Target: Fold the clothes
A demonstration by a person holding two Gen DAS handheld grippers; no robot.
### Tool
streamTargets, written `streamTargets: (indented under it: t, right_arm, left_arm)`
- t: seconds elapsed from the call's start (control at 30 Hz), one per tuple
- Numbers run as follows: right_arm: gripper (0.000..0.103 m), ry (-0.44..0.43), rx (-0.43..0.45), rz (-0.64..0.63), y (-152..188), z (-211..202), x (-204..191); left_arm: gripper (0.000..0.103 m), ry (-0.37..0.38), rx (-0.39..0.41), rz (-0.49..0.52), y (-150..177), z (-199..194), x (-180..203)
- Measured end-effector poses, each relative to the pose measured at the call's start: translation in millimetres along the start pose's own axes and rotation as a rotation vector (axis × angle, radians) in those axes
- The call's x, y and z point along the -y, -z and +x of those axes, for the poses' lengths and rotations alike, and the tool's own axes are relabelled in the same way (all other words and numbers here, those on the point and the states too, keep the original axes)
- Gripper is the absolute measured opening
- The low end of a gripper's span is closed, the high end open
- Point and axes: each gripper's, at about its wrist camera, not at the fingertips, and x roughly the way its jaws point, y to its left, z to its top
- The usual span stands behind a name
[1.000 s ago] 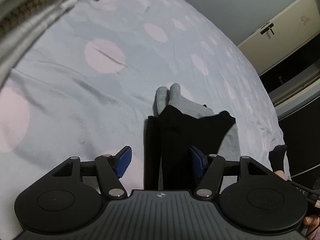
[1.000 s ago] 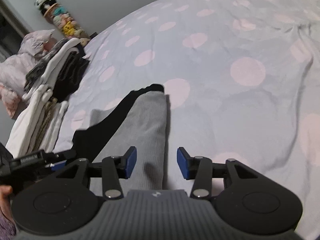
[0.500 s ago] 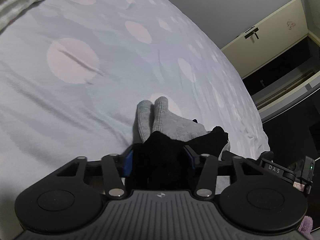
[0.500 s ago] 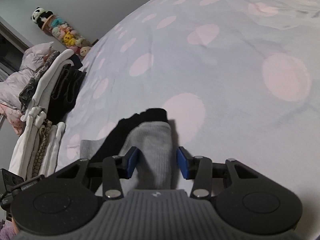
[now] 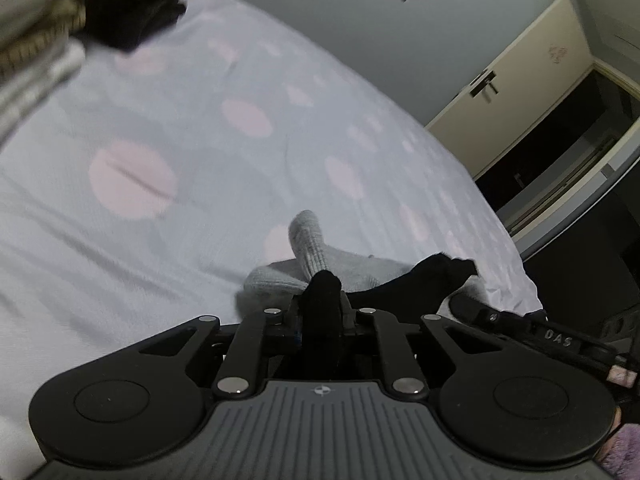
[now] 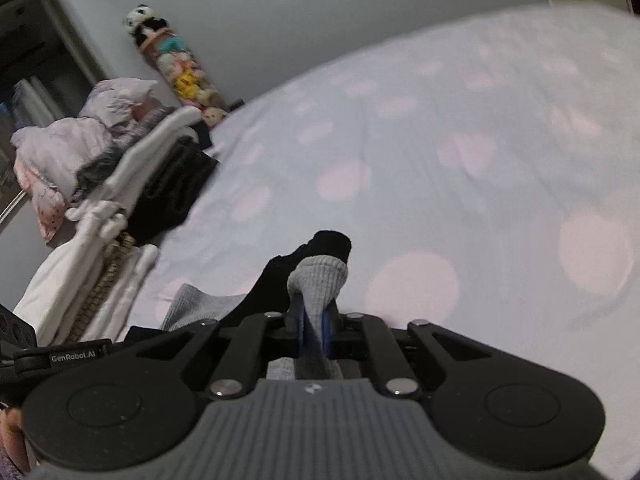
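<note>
A pair of grey socks (image 5: 310, 240) and a pair of black socks (image 5: 432, 276) lie crossed on the spotted bedsheet (image 5: 132, 176). My left gripper (image 5: 320, 312) is shut on the end of the black socks. My right gripper (image 6: 314, 328) is shut on the end of the grey socks (image 6: 318, 280), with the black socks (image 6: 332, 242) just beyond it. Both sock ends are lifted a little off the sheet. The right gripper's body shows at the lower right of the left wrist view (image 5: 556, 336).
A stack of folded white, beige and black clothes (image 6: 120, 216) sits on the bed's left side, also in the left wrist view (image 5: 48, 32). A pink bundle (image 6: 80, 140) and a column of soft toys (image 6: 176, 64) stand by the wall. A door (image 5: 520, 92) is beyond the bed.
Both grippers have closed, the left on the black socks and the right on the grey socks. Both have lifted and tilted up, so more of the room shows.
</note>
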Motion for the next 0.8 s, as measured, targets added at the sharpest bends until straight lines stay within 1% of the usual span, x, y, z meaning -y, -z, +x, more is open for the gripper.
streamTargets:
  t: [0.13, 0.3, 0.4, 0.47, 0.6, 0.7, 0.8]
  right_arm:
    - [0.01, -0.014, 0.066, -0.085, -4.2, -33.4, -32.4]
    - [0.01, -0.067, 0.136, -0.165, -9.6, -74.9, -79.7]
    - [0.009, -0.11, 0.175, -0.216, -15.5, -97.2, -113.4]
    - [0.009, -0.148, 0.199, -0.247, -21.7, -107.5, -136.7]
    - [0.009, -0.229, 0.249, -0.313, -37.6, -119.0, -192.1]
    - [0.009, -0.294, 0.275, -0.358, -50.4, -118.4, -241.2]
    - [0.009, -0.358, 0.277, -0.379, -61.1, -108.1, -288.0]
  left_arm:
    - [0.015, 0.002, 0.077, 0.015, 2.4, -40.0, 14.2]
    - [0.015, -0.001, 0.187, 0.038, -2.9, -102.2, 28.0]
    - [0.015, -0.014, 0.267, 0.078, -13.8, -146.2, 37.3]
    - [0.015, 0.002, 0.314, 0.138, -25.9, -177.5, 42.5]
    - [0.015, -0.05, 0.426, 0.209, -58.8, -242.7, 46.7]
    - [0.015, -0.126, 0.492, 0.262, -85.2, -286.7, 46.2]
    - [0.015, -0.204, 0.538, 0.289, -111.8, -324.8, 36.9]
